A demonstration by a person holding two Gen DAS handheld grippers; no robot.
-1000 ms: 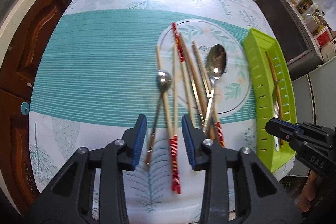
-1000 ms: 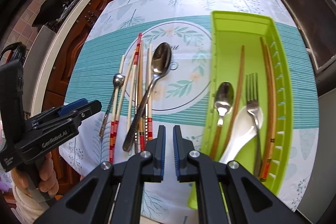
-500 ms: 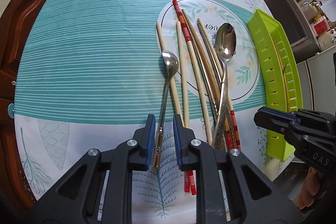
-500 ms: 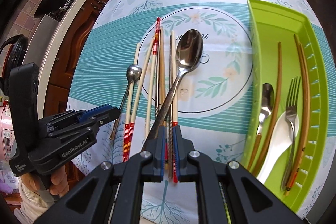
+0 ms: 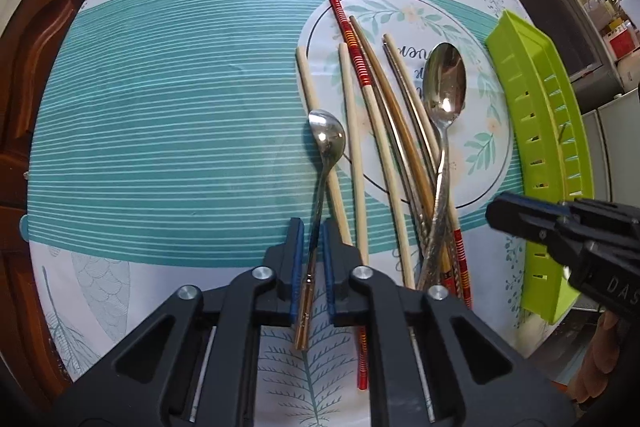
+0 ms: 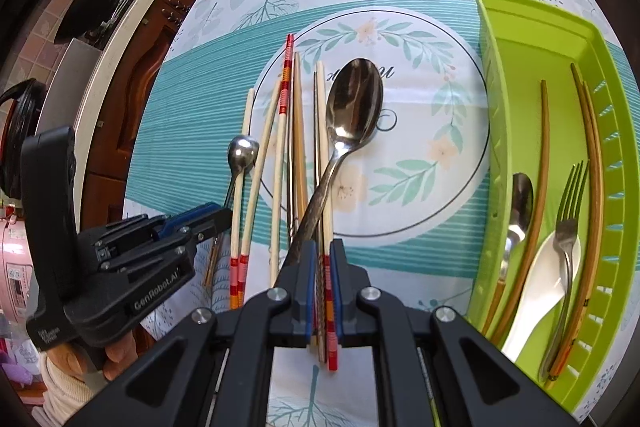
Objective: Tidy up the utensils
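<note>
my left claw (image 5: pixel 311 267) is pinched on the small spoon (image 5: pixel 326 147), whose handle runs straight ahead between the pads; my right claw (image 6: pixel 321 287) grips chopsticks (image 6: pixel 329 291), nearer the green tray (image 6: pixel 616 163).

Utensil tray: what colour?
Lime green tray, clearest in the right wrist view.

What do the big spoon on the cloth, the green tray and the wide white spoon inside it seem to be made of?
Big spoon: polished metal, likely steel; its bowl mirrors the room.
Green tray: moulded plastic, by its even, faintly glossy colour and slotted wall.
White spoon: glazed ceramic or plastic; smooth, opaque, thick-walled. The look leaves it open.
</note>
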